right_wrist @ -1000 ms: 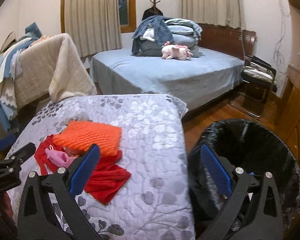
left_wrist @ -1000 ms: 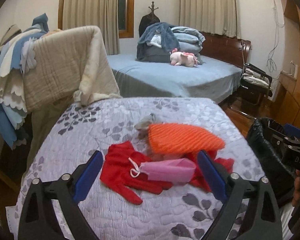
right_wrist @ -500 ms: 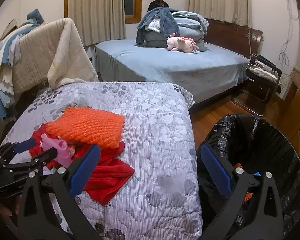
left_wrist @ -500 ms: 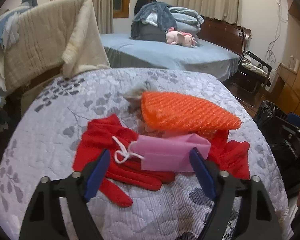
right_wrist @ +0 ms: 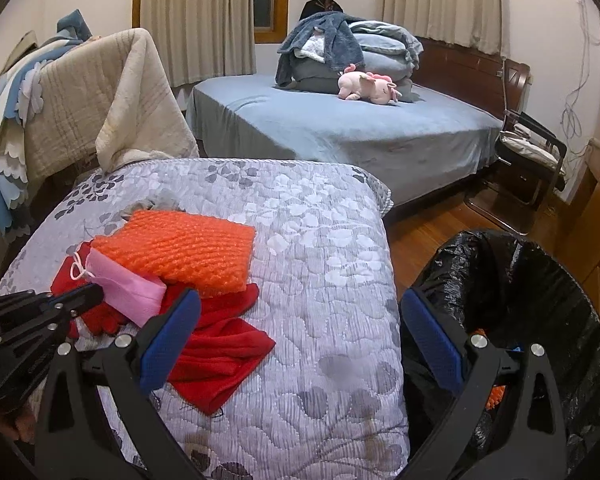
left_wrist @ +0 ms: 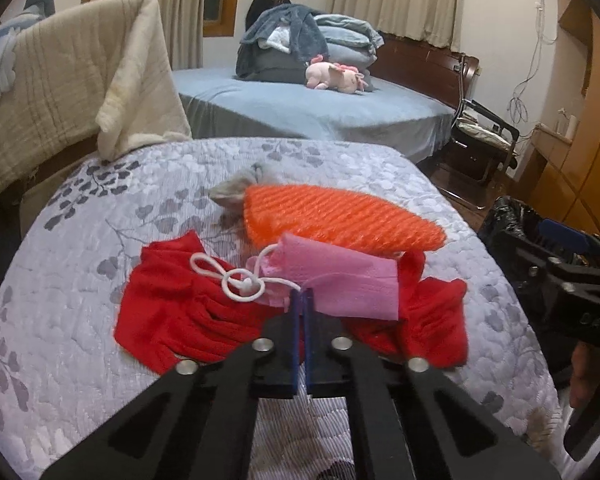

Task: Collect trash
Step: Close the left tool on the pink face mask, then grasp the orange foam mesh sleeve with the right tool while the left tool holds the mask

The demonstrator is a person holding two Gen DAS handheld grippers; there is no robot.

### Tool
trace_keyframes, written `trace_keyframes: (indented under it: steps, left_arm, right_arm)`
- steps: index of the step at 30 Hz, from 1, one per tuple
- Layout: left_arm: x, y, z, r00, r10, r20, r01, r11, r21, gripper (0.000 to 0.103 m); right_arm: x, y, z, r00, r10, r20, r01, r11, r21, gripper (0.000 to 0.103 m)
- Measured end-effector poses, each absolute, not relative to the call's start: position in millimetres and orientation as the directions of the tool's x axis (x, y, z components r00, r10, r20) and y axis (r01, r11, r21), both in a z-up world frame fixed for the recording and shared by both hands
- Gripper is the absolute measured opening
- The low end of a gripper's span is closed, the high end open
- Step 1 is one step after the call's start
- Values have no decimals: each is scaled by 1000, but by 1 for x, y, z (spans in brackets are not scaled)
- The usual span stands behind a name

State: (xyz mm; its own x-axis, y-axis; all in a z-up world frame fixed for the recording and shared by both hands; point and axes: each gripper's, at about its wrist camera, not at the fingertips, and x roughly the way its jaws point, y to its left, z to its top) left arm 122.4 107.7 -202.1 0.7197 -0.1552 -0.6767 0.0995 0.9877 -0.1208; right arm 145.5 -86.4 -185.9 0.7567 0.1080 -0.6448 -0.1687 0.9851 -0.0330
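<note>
Left gripper (left_wrist: pixel 301 300) clenched on pink face mask (left_wrist: pixel 336 280), which lies on red cloth (left_wrist: pixel 188 312) just in front of orange knit piece (left_wrist: pixel 340 216). Right gripper (right_wrist: pixel 300 332) released, right of orange piece, beside black trash bin (right_wrist: pixel 540 280).

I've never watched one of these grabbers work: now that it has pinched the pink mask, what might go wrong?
The left gripper pinches only the edge of the pink mask, so it may slip free. The mask's white ear loop lies on the red cloth and could snag it. The black trash bag sits off the bed's side, so a drop could miss.
</note>
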Motion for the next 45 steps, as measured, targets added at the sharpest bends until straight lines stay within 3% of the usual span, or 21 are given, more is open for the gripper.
trace_keyframes:
  steps: [14,15,17,18,19,27,30,32,34,37,45]
  left_arm:
    - [111,150,-183,737,-86,-670,10,993,-116,1]
    - [111,150,-185,733,-86,-675,10,993,-115,4]
    - [114,149,-192,724,-75,-686,5,995,-104,28]
    - [115,149,-194,724,-67,-687,-3,995,-100,48]
    - [116,149,-195,732,-54,-679,-16,995,-96,56]
    - [131,143,-205,727,-55,-685,-4,996,-84,73]
    - [136,140,-208,724,-86,-685,19,994,-105,72]
    - [139,135,-212,714,-112,-691,46,993,-113,56]
    - [144,132,-218,691,-142,-709,68,989,-131,19]
    - [145,129,-221,687,-157,-710,81,987,-140,3]
    - [126,144,-190,742,-152,-654,56,985,-165,2]
  right_arm:
    - [155,-58,-180,756,164,-634,-221,975,-10,98]
    - [156,-57,-181,755,164,-635,-223,975,-13,98]
    - [156,-57,-182,752,161,-640,-226,974,-21,98]
    - [156,-57,-182,751,159,-641,-226,974,-23,98]
    - [156,-57,-183,750,157,-643,-225,974,-25,98]
    - [159,-65,-185,748,137,-649,-209,977,-34,98]
    - [161,-67,-186,747,129,-652,-203,979,-38,98]
    - [161,-69,-186,747,124,-653,-197,980,-40,98]
    - [162,-70,-186,747,122,-654,-196,980,-40,98]
    - [162,-70,-186,747,123,-654,-197,980,-41,98]
    - [168,-58,-185,745,159,-648,-224,974,-19,98]
